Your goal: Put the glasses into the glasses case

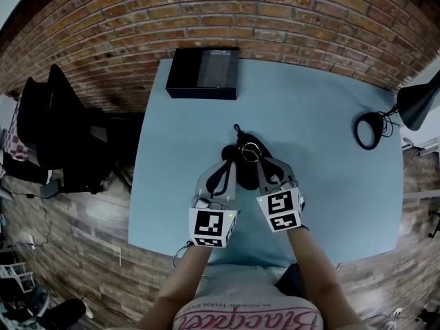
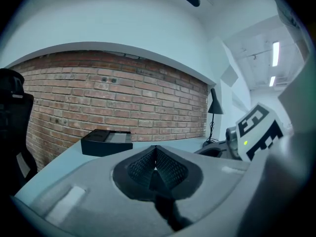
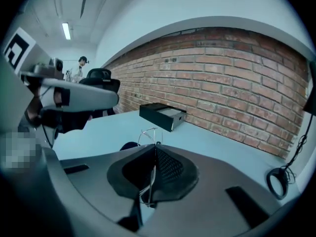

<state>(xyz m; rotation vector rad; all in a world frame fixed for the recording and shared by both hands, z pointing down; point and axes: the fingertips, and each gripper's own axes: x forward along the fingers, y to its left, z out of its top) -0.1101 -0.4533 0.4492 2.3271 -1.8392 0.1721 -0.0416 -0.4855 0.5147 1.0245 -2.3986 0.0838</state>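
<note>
On the light blue table [image 1: 330,184] a black glasses case [image 1: 242,146] lies just beyond both grippers. My right gripper [image 1: 260,162] is shut on the thin wire-framed glasses [image 1: 250,154]. In the right gripper view the frame's wire [image 3: 147,132] loops up above the closed pads [image 3: 170,167] and runs down between them, with the dark case [image 3: 129,145] showing just past the jaws on the left. My left gripper [image 1: 227,159] is beside the case on its left. Its pads [image 2: 170,167] meet with nothing visible between them.
A black box [image 1: 203,72] sits at the table's far edge against the brick wall [image 1: 275,12]. A black desk lamp [image 1: 419,102] and its round base [image 1: 369,129] stand at the right. A black chair [image 1: 55,126] stands off the table's left side.
</note>
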